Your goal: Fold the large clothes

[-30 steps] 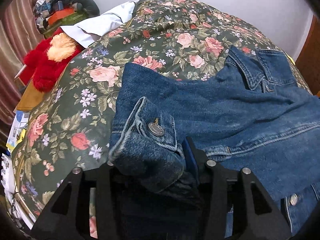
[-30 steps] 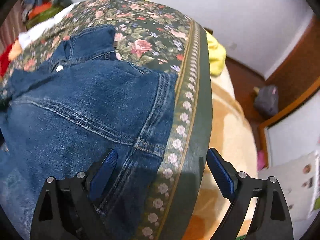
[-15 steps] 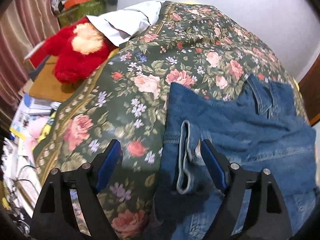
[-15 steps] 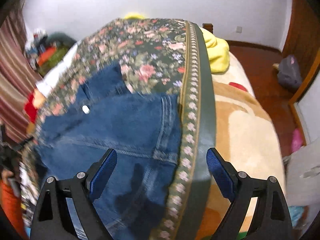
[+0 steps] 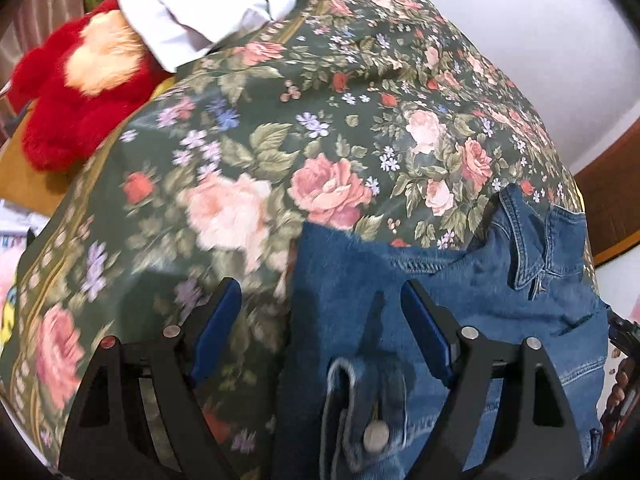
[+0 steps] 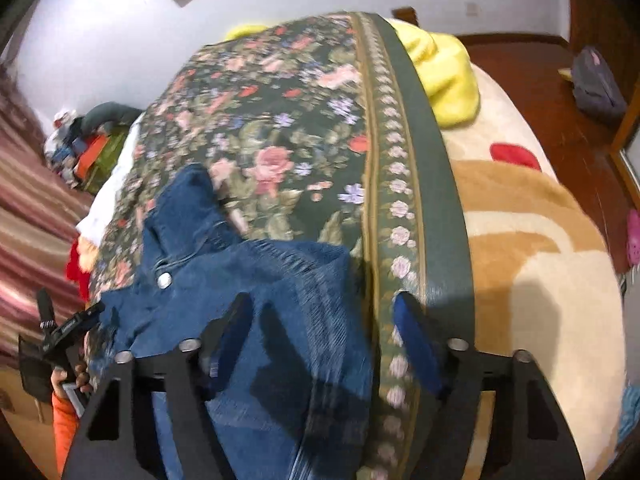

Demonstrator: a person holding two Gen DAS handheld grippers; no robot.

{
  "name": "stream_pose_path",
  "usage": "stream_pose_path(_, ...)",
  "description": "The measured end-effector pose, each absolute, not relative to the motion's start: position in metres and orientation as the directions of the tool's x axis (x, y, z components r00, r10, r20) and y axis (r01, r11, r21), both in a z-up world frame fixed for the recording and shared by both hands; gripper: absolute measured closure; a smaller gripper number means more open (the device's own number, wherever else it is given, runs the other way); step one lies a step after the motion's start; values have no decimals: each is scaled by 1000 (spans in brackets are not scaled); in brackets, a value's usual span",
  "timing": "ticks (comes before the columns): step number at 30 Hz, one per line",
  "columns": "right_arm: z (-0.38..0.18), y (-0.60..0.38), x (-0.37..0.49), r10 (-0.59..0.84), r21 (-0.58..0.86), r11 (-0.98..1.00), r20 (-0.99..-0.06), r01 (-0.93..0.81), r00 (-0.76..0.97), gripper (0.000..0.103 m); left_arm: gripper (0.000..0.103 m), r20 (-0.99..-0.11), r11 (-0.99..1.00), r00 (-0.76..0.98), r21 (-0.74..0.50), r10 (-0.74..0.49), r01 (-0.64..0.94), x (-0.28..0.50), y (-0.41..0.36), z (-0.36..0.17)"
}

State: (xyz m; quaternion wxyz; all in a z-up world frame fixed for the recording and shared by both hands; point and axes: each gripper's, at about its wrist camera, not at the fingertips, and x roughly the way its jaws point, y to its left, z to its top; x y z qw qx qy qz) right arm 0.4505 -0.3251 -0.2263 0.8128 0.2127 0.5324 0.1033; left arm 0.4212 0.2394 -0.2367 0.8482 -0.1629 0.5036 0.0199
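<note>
The denim jacket (image 5: 460, 300) lies on the floral bedspread (image 5: 280, 140), collar away from the cameras (a sleeve cuff folded onto its front). The left gripper (image 5: 320, 316) and right gripper (image 6: 324, 328) hover over it, both spread wide, holding nothing.

Home bedroom. Bed (image 6: 520, 264) filling both views, spread with dark green floral bedcover (image 5: 280, 140) over cream-and-tan fleece blanket (image 6: 540, 240). Red plush toy (image 5: 72, 112) and white pillow (image 5: 208, 12) at upper left. Yellow blanket (image 6: 444, 76) at upper right, striped curtain (image 6: 28, 200) at left edge, wooden floor (image 6: 540, 92) beyond.
</note>
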Motion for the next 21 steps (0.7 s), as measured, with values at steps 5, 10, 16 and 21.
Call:
stream_pose_path(5, -238, -305, 454, 438, 480, 877, -810, 11, 389, 62, 21, -878, 974, 469, -182, -98, -138, 439, 220, -245)
stream_pose_path(10, -232, -287, 457, 374, 390, 920, -837, -45, 400, 79, 72, -895, 964, 431, -205, -115, -169, 449, 214, -253)
stream_pose_path(16, -203, -262, 461, 193, 165, 981, -834, -100, 516, 87, 82, -878, 986, 478, -46, 38, -162, 436, 189, -243)
stream_pose_path(21, -179, -251, 483, 169, 133, 986, -801, -105, 574, 88, 84, -816, 985, 570, 1, 99, -170, 422, 186, -204)
